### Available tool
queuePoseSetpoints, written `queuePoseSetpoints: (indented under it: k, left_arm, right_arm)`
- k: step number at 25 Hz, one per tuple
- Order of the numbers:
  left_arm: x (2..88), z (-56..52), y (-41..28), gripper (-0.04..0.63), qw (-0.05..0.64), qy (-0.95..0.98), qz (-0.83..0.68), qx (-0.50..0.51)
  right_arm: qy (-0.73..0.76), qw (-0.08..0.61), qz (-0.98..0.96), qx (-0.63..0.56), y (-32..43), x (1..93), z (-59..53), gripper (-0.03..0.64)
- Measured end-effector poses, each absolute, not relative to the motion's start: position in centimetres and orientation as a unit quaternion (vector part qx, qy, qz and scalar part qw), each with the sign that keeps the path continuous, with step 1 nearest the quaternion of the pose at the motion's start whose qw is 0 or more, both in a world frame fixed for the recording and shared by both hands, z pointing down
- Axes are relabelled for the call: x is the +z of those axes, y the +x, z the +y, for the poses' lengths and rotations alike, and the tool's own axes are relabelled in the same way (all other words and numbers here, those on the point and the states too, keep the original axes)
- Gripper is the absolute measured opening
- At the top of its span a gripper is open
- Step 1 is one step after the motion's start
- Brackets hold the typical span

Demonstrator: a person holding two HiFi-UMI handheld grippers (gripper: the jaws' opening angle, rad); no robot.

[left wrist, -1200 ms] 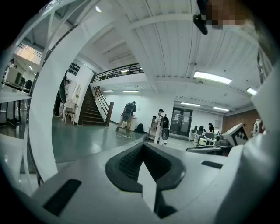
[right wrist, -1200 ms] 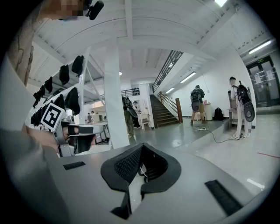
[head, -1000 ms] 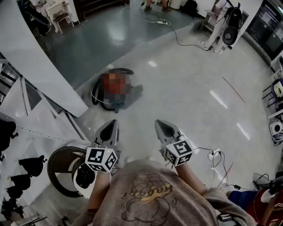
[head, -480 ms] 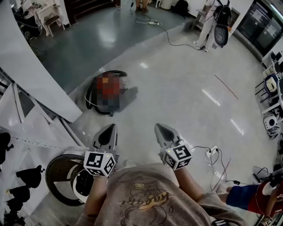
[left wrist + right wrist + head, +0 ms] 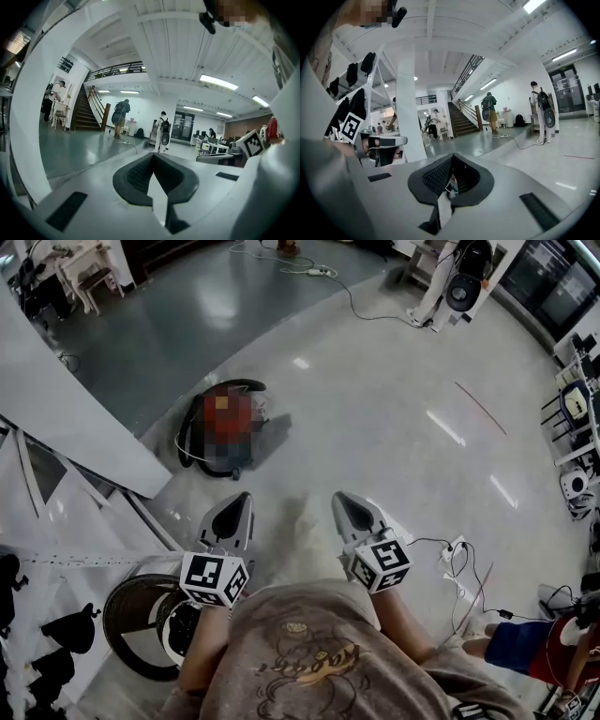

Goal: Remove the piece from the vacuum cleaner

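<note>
**Change from the earlier frames:** the canister vacuum cleaner (image 5: 223, 432) is shown further left in the head view than a second ago. The standing person with a backpack (image 5: 441, 287) has been shifted toward the top edge. More of the pale floor (image 5: 394, 437) is taken in. Both claws are kept side by side in front of the wearer's chest, their state unchanged.

**Left claw** (image 5: 240, 502): fully closed. The ribbed pads (image 5: 136, 176) are seen pressed together in the left gripper view. Nothing is held and nothing is touched. It is pointed forward above the floor.

**Vacuum cleaner:** red-bodied and set on the floor. It is located ahead and slightly left of the left claw, well apart from both claws, near the foot of a slanted white panel (image 5: 75, 427). A black hose (image 5: 187, 432) is looped round its left side. The piece to be removed cannot be made out.

**Right claw** (image 5: 341, 501): fully closed, pads (image 5: 436, 178) met along their length. Nothing is gripped or touched.

**Power strip** (image 5: 457, 570): laid on the floor to the right of the right claw, with cables attached.
</note>
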State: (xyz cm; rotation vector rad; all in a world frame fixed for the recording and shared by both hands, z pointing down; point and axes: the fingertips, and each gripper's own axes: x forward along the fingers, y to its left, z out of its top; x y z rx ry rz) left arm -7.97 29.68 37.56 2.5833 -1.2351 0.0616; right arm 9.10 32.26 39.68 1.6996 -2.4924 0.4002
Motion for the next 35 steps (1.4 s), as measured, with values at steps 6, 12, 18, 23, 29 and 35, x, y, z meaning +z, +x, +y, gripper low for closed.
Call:
queuePoseSetpoints:
  k: [6, 12, 18, 23, 29, 35]
  left_arm:
    - [38.9, 24.9, -7.8, 0.003, 0.15, 0.886, -0.437, 0.024]
    - [39.0, 18.2, -7.0, 0.003, 0.159, 0.874, -0.457, 0.031]
    - [37.6, 11.0, -6.1, 0.003, 0.164, 0.856, -0.489, 0.029]
    - [37.2, 5.8, -5.8, 0.004, 0.164, 0.839, -0.519, 0.021]
    - [36.9, 1.2, -4.9, 0.003, 0.166, 0.82, -0.548, 0.017]
    - [36.4, -1.3, -5.1, 0.005, 0.162, 0.814, -0.558, 0.014]
  right_arm:
    - [0.543, 0.047, -0.827, 0.138, 9.3, 40.8, 27.1, 0.0]
    - [0.521, 0.05, -0.839, 0.149, 9.9, 40.9, 19.3, 0.0]
    - [0.483, 0.055, -0.862, 0.144, 10.9, 39.1, 10.8, 0.0]
    - [0.455, 0.063, -0.877, 0.141, 11.4, 38.8, 4.9, 0.0]
    - [0.424, 0.07, -0.892, 0.139, 11.9, 38.2, -0.4, 0.0]
    - [0.406, 0.07, -0.901, 0.14, 11.2, 38.3, -3.3, 0.0]
